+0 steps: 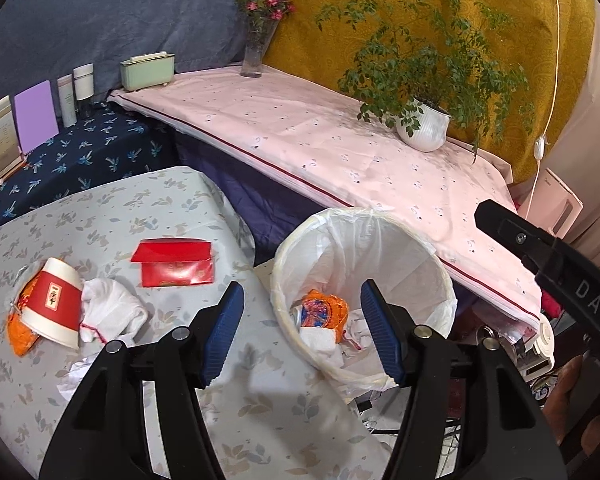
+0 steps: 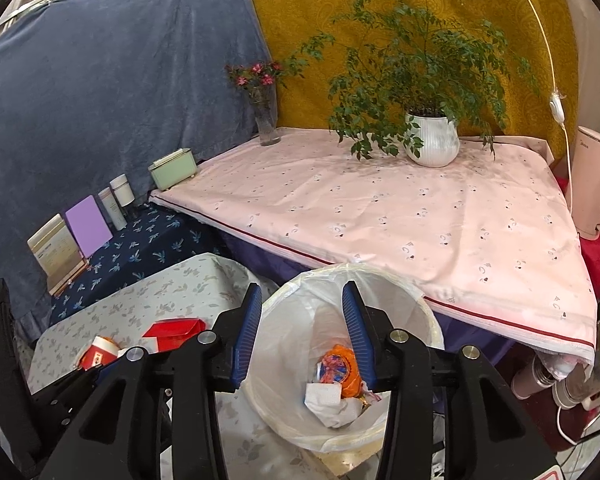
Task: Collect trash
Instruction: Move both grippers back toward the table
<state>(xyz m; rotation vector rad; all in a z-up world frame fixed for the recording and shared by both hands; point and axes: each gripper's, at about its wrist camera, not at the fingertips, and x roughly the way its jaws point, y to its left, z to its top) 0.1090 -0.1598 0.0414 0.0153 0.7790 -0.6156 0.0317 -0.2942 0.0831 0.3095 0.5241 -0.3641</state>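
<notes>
Trash is lying partly collected: we are seeing an orange wrapper and white tissues inside the white plastic-lined round bin at six o'clock. On the floral-clothed table, at nine o'clock, the flat red paper envelope, the red-and-white paper cup with illegible characters and the crumpled white tissue are waiting. We are holding the left gripper and right gripper with jaws apart, empty. "DAS" is showing on black plastic.

Left of the left gripper, on the floral-clothed table: red-banded paper cup, crumpled white tissue, red paper envelope. Ahead, below: white-lined round bin holding an orange wrapper.
</notes>
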